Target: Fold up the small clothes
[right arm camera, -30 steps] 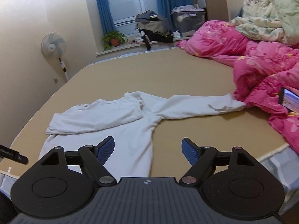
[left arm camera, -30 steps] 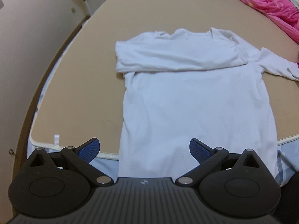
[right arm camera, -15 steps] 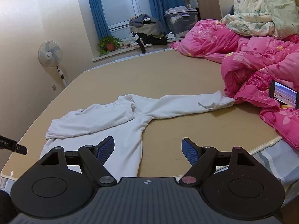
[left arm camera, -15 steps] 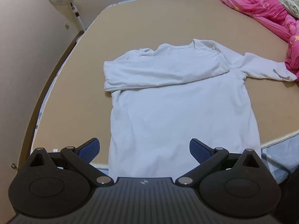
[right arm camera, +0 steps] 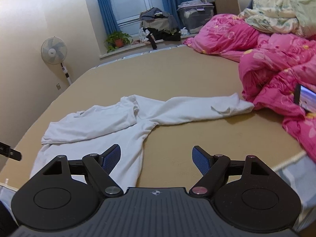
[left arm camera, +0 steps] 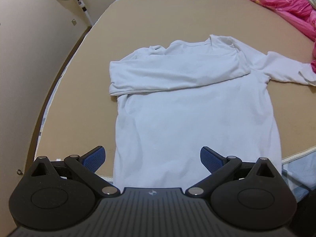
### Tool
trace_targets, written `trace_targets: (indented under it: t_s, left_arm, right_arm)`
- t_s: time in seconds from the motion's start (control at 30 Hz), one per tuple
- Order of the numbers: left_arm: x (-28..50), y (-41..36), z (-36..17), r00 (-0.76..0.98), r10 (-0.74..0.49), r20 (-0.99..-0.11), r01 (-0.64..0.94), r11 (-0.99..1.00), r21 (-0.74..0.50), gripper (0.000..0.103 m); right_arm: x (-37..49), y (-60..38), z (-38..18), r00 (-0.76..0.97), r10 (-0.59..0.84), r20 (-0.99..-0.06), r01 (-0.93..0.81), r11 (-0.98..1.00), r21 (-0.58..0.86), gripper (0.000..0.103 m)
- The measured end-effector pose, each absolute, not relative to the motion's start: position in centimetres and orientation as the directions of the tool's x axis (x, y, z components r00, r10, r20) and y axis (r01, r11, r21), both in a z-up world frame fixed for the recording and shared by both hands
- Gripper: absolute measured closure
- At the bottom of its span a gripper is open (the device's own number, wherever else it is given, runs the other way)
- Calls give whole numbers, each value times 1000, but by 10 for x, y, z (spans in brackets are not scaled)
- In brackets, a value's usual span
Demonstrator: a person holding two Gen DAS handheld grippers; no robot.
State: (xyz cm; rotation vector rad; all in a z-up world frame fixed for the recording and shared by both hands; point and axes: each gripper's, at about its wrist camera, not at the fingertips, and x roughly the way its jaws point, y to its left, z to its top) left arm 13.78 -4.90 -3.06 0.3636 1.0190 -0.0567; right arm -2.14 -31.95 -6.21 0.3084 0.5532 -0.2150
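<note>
- While I hover both tools over the near edge, left gripper [left arm camera: 152, 158] and right gripper [right arm camera: 156, 159] are spread wide, holding nothing.
- White shirt [left arm camera: 195, 118] lies flat on my tan mattress [left arm camera: 158, 19], one sleeve folded across the chest, the other reaching the pink duvet [right arm camera: 276, 75].

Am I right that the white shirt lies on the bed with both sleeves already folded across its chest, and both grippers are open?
Not quite. Only one sleeve of the white shirt is folded; the other sleeve stretches toward the pink quilt, per the right wrist view. Left gripper and right gripper are open.
</note>
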Motion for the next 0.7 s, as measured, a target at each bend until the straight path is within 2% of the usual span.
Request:
trace_targets:
  t_s: [0.1, 0.23, 0.33, 0.53, 0.7]
  left_arm:
    - [146, -54, -34, 515, 128, -847, 218, 937, 274, 1]
    - [154, -62, -39, 509, 129, -851, 223, 935, 276, 1]
    - [159, -68, -47, 487, 132, -863, 232, 933, 274, 1]
    - [163, -77, -61, 470, 165, -867, 246, 919, 308, 1]
    - [167, -76, -62, 465, 185, -866, 239, 915, 324, 1]
  right_arm:
    - [-5, -344, -73, 813, -169, -558, 308, 937, 164, 21]
    - [25, -401, -98, 726, -366, -583, 434, 901, -24, 21]
    - [53, -443, -122, 673, -452, -585, 469, 873, -135, 21]
    - [117, -463, -173, 663, -524, -535, 299, 840, -453, 21]
    - [169, -466, -198, 643, -544, -539, 185, 794, -579, 22]
